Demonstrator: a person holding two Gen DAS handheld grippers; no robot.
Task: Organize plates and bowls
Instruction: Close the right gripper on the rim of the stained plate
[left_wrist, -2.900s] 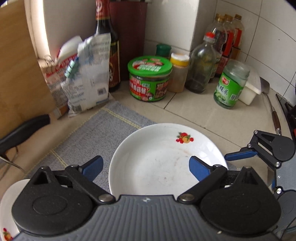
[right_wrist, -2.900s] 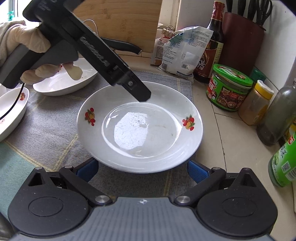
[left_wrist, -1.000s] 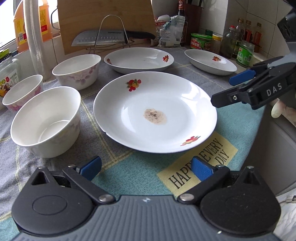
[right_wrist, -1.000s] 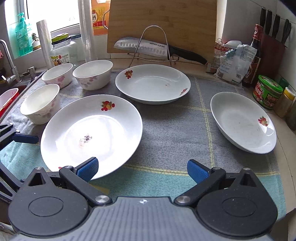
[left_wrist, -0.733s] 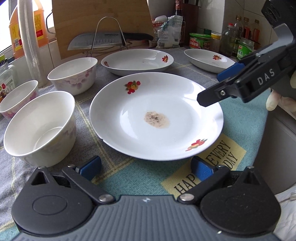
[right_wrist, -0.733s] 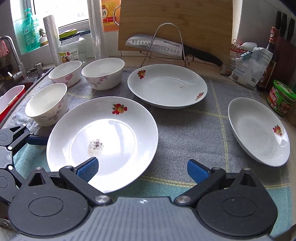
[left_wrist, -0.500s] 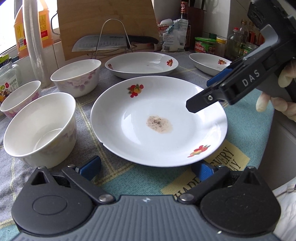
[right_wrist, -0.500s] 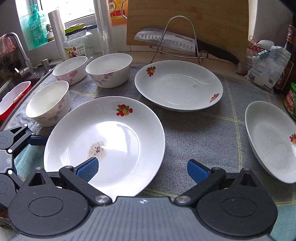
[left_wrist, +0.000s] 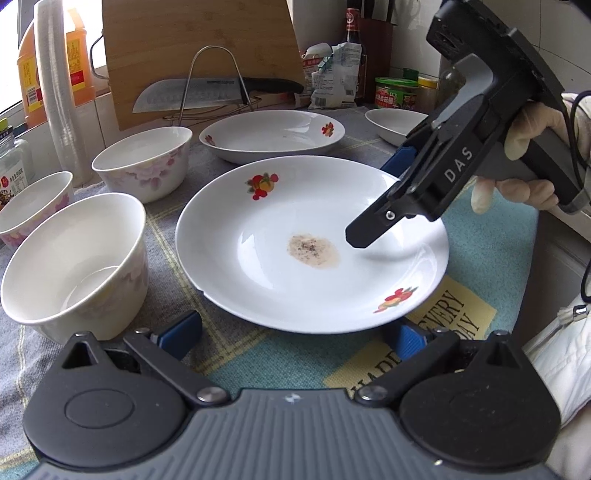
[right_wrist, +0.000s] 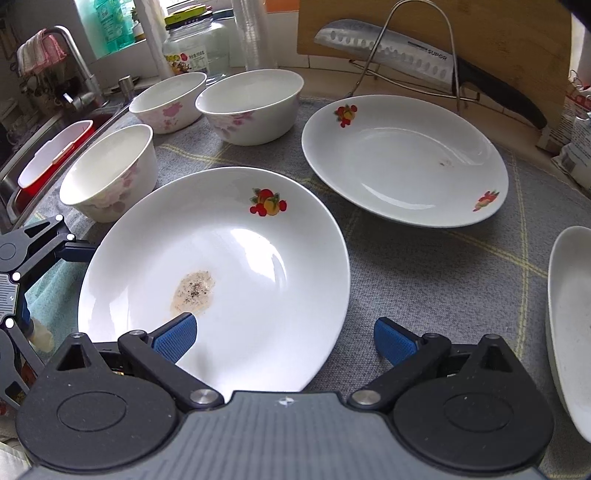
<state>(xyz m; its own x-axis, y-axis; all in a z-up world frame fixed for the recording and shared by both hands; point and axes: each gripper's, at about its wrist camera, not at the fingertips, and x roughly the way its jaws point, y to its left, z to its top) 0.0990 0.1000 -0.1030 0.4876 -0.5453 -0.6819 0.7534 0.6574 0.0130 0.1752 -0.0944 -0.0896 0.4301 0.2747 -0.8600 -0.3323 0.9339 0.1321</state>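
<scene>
My left gripper (left_wrist: 291, 334) jaws wide open at stained plate (left_wrist: 312, 242) near rim, my right gripper (right_wrist: 282, 338) jaws spread astride its opposite rim, gripping nothing

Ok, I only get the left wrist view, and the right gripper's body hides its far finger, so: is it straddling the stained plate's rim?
Observer: Yes. The right gripper is open; one finger hangs over the inside of the stained plate, the other over the grey mat outside the rim.
Operator: And what's past the bowls, further left?
Observer: A sink with a faucet, and a red-and-white tub sitting in it.
</scene>
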